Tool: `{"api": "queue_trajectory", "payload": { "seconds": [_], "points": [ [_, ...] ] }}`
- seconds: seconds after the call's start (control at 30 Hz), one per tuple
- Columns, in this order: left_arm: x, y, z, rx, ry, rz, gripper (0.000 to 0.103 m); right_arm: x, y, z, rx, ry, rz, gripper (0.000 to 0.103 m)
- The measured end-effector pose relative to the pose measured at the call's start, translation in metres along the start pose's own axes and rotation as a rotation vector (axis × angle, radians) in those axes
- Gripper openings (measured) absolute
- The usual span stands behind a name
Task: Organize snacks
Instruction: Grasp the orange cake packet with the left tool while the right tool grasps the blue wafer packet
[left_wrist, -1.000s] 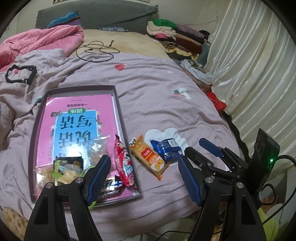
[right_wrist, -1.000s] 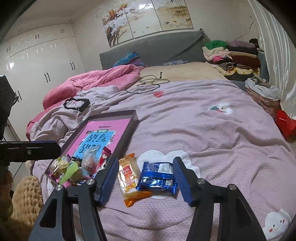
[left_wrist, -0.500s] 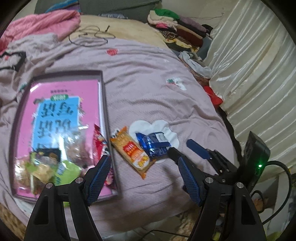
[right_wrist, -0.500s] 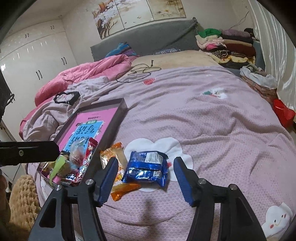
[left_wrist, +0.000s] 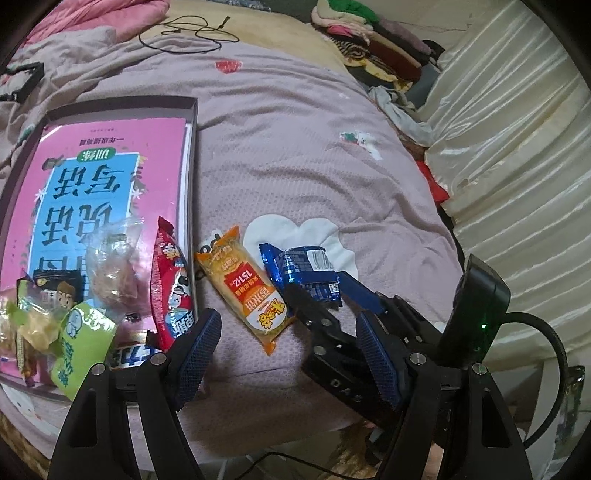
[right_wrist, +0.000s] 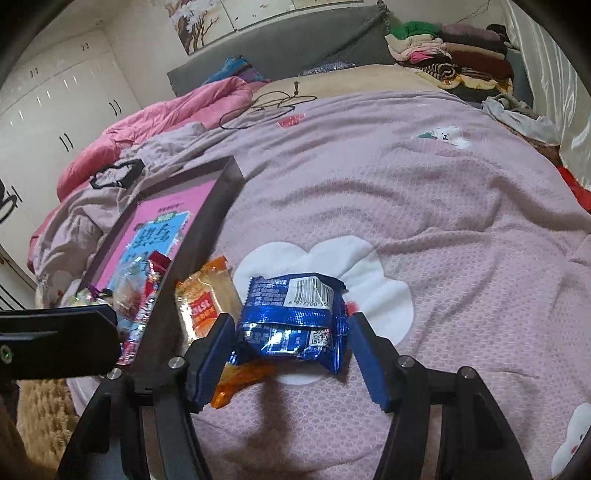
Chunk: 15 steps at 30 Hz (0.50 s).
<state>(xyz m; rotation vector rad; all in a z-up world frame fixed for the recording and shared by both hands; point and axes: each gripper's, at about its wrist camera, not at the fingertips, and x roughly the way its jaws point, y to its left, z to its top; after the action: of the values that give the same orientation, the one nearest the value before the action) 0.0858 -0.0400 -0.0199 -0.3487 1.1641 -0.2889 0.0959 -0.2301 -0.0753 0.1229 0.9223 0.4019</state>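
While both tools hang low over the bed, this is how it lies:
Blue snack packet: crumpled foil, barcode side up, on the white cloud patch of the bedspread; it sits between the two fingers of the right hand-held gripper, and I see no pad pressing on it.
Right hand-held gripper: jaws spread, one finger on each side of the blue packet; its left pad looks close to the wrapper's edge, though I cannot tell if it touches. In the left wrist view it shows as a dark tool reaching in from the right.
Orange snack packet: flat on the bedspread, just beside the blue one on its left, its lower end partly under the blue wrapper in the right wrist view; it lies just outside the box wall.
Left hand-held gripper: jaws spread and empty, hovering over the near edge of the bed, the orange packet ahead of it.
Shallow dark box: left of both packets, a pink and blue book lying inside.
Snacks in the box: a red packet against the right wall, a clear bag, a green packet and more at the near end.
Bedspread: mauve, wrinkled.
Farther off: a black cable, a pink quilt, stacked clothes by the headboard.
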Motion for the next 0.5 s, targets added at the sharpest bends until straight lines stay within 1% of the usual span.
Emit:
{"api": "queue_trajectory", "payload": {
  "seconds": [0.1,0.23,0.3,0.4,0.5],
  "points": [
    [0.006,-0.001,0.001,-0.003,0.009,0.004,0.077,0.007,0.000,-0.001,-0.005,0.013,-0.005,0.064],
    [0.015,-0.003,0.002,-0.007,0.029,0.002,0.077,0.010,0.001,-0.001,-0.029,0.002,-0.025,0.064],
    [0.019,-0.004,0.003,-0.011,0.040,0.001,0.077,0.009,-0.002,-0.002,-0.034,-0.002,-0.041,0.061],
    [0.028,-0.004,0.004,-0.030,0.062,0.001,0.077,0.008,-0.011,-0.001,-0.037,0.000,-0.088,0.058],
    [0.037,-0.003,0.005,-0.049,0.081,0.015,0.077,0.002,-0.020,0.001,-0.051,-0.012,-0.156,0.057]
  ]
}}
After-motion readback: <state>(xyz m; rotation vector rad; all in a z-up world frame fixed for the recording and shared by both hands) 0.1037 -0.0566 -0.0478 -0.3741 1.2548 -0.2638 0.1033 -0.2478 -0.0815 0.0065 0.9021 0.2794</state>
